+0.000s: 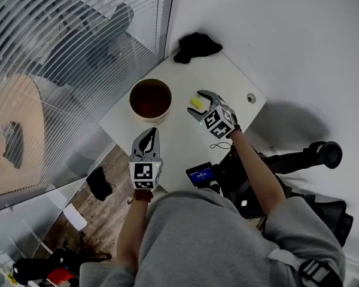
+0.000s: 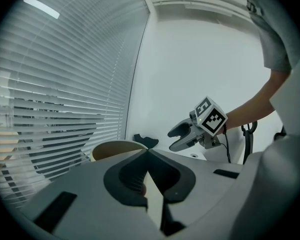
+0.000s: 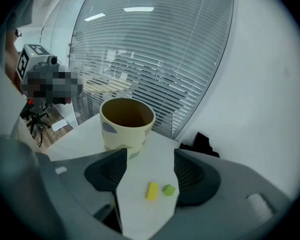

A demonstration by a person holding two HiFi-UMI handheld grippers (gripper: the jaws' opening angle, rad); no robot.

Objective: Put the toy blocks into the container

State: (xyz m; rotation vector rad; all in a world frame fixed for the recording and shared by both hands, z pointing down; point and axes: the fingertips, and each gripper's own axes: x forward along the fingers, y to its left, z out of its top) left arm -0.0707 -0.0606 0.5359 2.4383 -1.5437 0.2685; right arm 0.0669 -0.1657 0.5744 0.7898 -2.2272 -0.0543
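Along the left edge, horizontal slatted blinds (image 1: 60, 28) are seen, and through them a round wooden tabletop (image 1: 15, 136) is only partly made out, its shape broken by the slats and reflections.

The left gripper (image 1: 147, 141) is held over the near edge of the white table (image 1: 173, 137). In the left gripper view its two dark, ribbed jaws are brought together at the tips (image 2: 148, 154), and what, if anything, lies between the pads cannot be made out. Black-and-white square patterns are carried on its marker cube (image 1: 144, 175), and no legible writing is found there.

Further right, the container (image 1: 150, 99) stands upright on the table: a smooth, round, pale yellow tub with grey patches on its wall (image 3: 127, 124). Its inside is in deep shadow, so its contents cannot be seen.

To its right, the yellow block (image 1: 196, 102), a small matte oblong, lies flat on the tabletop, apart from the container. In the right gripper view a smaller green block (image 3: 168, 189) is shown just beside the yellow block (image 3: 152, 190); in the head view the green one is hidden.

The right gripper (image 1: 195, 105) is held with its jaws spread wide (image 3: 150, 156), one on each side of the two blocks, with neither pad touching them.

At the far corner a crumpled black cloth (image 1: 196, 45) is laid. Below the table edge a small device (image 1: 201, 174) shows a blue-lit screen, its text too small to be read.
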